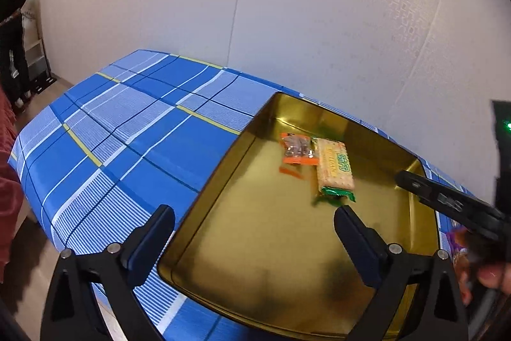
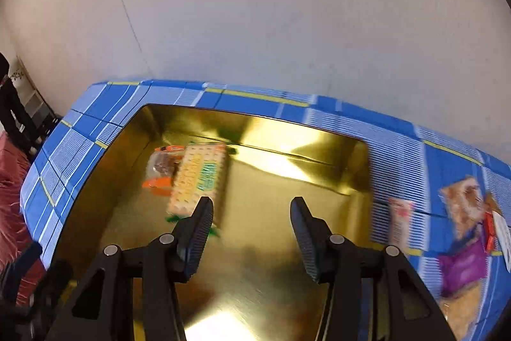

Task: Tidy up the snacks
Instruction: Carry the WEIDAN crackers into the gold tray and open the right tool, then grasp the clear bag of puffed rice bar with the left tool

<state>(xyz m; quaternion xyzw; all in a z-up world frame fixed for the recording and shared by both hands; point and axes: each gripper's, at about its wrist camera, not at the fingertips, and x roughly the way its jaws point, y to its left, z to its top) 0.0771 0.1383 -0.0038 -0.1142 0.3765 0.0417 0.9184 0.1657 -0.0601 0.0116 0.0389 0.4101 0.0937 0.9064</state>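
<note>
1. One blue plaid tablecloth (image 1: 105,130) covers the table, which stands against a pale wall (image 1: 287,5).
2. A gold tin tray (image 1: 255,245) rests on the cloth; the left wrist view shows it at 5 o'clock, the right wrist view at 6 o'clock.
3. The left gripper (image 1: 254,221) hangs above the tray's near rim, jaws wide apart and holding nothing.
4. The right gripper (image 2: 252,213) hangs over the tray floor, jaws likewise apart and holding nothing; it enters the left wrist view at 3 o'clock.
5. A purple snack bag (image 2: 463,245) lies on the cloth outside the tray, at 3 o'clock in the right wrist view, blurred.
6. A pink snack packet (image 2: 400,226) lies between that bag and the tray wall.
7. A cracker packet (image 1: 335,170) with green ends lies inside the tray toward its far left corner.
8. An orange snack packet (image 1: 298,152) lies touching the cracker packet's left side.
</note>
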